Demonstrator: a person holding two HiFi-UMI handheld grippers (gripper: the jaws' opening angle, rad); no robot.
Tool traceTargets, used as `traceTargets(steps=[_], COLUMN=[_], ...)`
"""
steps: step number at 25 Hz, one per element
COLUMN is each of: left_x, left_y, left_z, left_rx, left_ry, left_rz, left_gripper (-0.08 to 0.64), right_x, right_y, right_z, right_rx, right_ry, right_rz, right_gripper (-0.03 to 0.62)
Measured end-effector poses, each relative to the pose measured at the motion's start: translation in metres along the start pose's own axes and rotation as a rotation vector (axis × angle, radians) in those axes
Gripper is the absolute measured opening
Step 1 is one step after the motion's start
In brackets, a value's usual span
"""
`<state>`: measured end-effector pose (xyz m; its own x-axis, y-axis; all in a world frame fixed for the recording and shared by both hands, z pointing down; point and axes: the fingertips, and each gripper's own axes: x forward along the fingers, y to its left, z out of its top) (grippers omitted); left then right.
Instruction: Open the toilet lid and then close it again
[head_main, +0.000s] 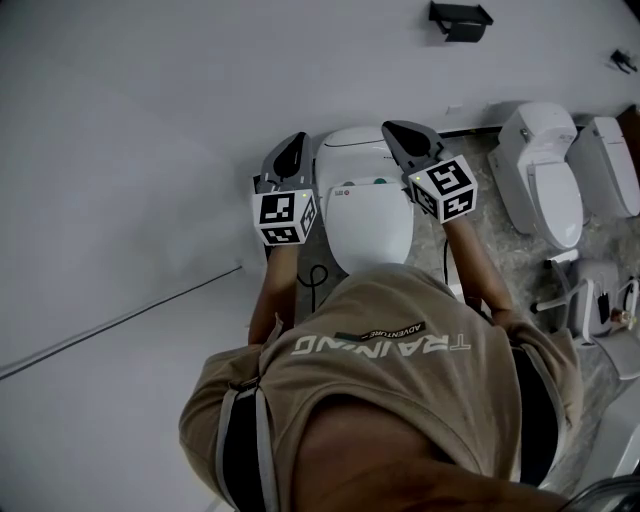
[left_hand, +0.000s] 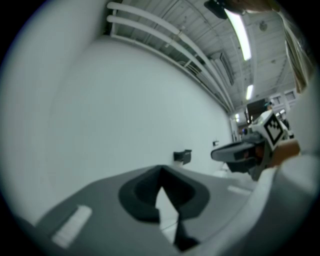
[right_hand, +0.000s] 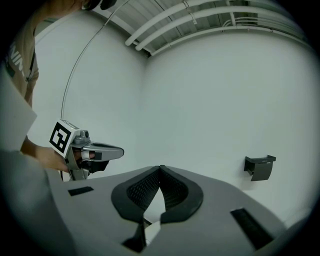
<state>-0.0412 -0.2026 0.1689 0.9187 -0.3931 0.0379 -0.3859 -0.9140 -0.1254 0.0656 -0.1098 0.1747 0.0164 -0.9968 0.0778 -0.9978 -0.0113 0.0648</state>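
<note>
A white toilet (head_main: 366, 205) stands against the white wall, with its lid (head_main: 372, 228) seen from above. My left gripper (head_main: 296, 142) hangs beside its left flank and my right gripper (head_main: 399, 129) beside its right flank, both pointing level at the wall. In the left gripper view the jaws (left_hand: 161, 172) are shut with nothing between them, and the right gripper (left_hand: 235, 150) shows beyond a white surface (left_hand: 287, 200). In the right gripper view the jaws (right_hand: 160, 170) are shut and empty too, with the left gripper (right_hand: 111, 151) across from them. Whether either gripper touches the lid cannot be told.
Two more white toilets (head_main: 545, 180) (head_main: 612, 165) stand to the right on a stone-patterned floor. A black bracket (head_main: 460, 20) (left_hand: 182, 156) (right_hand: 260, 166) is fixed to the wall. A dark cable (head_main: 318, 282) lies by the toilet's base. My torso fills the lower head view.
</note>
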Motion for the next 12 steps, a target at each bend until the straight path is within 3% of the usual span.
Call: traceTargets(steps=[12], left_x=[0.021], left_y=[0.004], left_z=[0.003], left_rx=[0.001], left_ry=[-0.025], left_rz=[-0.014], left_gripper=[0.003], right_x=[0.015], right_y=[-0.017], right_z=[0.006], right_rx=[-0.004], right_ry=[-0.014], right_rz=[0.017], right_gripper=[0.014])
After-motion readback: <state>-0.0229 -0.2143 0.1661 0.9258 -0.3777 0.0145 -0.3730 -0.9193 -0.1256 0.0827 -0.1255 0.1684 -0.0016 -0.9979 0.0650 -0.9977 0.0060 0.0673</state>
